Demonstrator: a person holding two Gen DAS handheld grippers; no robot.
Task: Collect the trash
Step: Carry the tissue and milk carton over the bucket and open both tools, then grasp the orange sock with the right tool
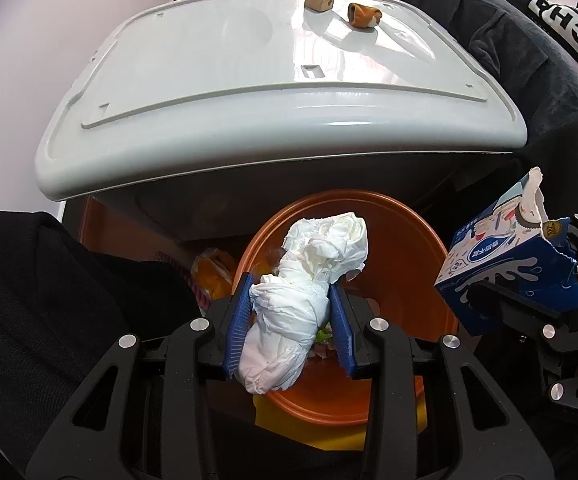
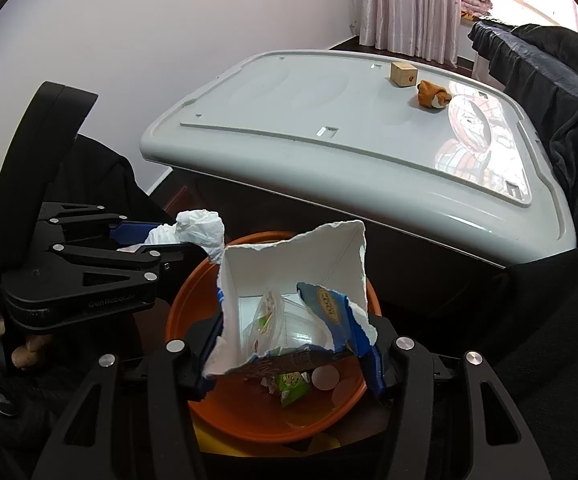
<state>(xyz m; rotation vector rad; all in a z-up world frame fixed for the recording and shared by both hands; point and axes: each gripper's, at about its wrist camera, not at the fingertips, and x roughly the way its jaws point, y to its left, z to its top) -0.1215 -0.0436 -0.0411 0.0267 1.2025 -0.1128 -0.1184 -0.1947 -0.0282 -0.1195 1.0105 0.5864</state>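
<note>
Holding both loads directly over the orange bin (image 1: pixel 409 248), which sits on the floor in front of the grey-white surface (image 1: pixel 209 80). This position looks chosen so that each item falls inside the rim on release.

Left hand-held gripper (image 1: pixel 291 330): blue pads closed on a wad of white tissue (image 1: pixel 289 312). Grip is across the wad's lower middle, and the loose crumpled end sticks out forward over the bin mouth. In the right wrist view the same wad (image 2: pixel 201 232) hangs above the bin's near-left rim (image 2: pixel 185 300), so it is at the edge of the opening rather than centred.

Right hand-held gripper (image 2: pixel 293 344): closed on a torn blue-and-white carton (image 2: pixel 289 280), fingers clamping its two side walls. The ripped-open top faces the camera; a small wrapper (image 2: pixel 267 320) lies inside the carton. Gripping by the sides keeps the box from collapsing and keeps its contents in.

Bin already contains scraps, including a green wrapper (image 2: pixel 293 388).

Still on the surface, well apart from the bin: a small wooden block (image 2: pixel 403 74) and, near it, a brown crumpled item (image 2: pixel 433 94). Whether these count as trash cannot be told.

Judgement: drop stage, neither item released yet. The tissue may need shifting inward before release.
</note>
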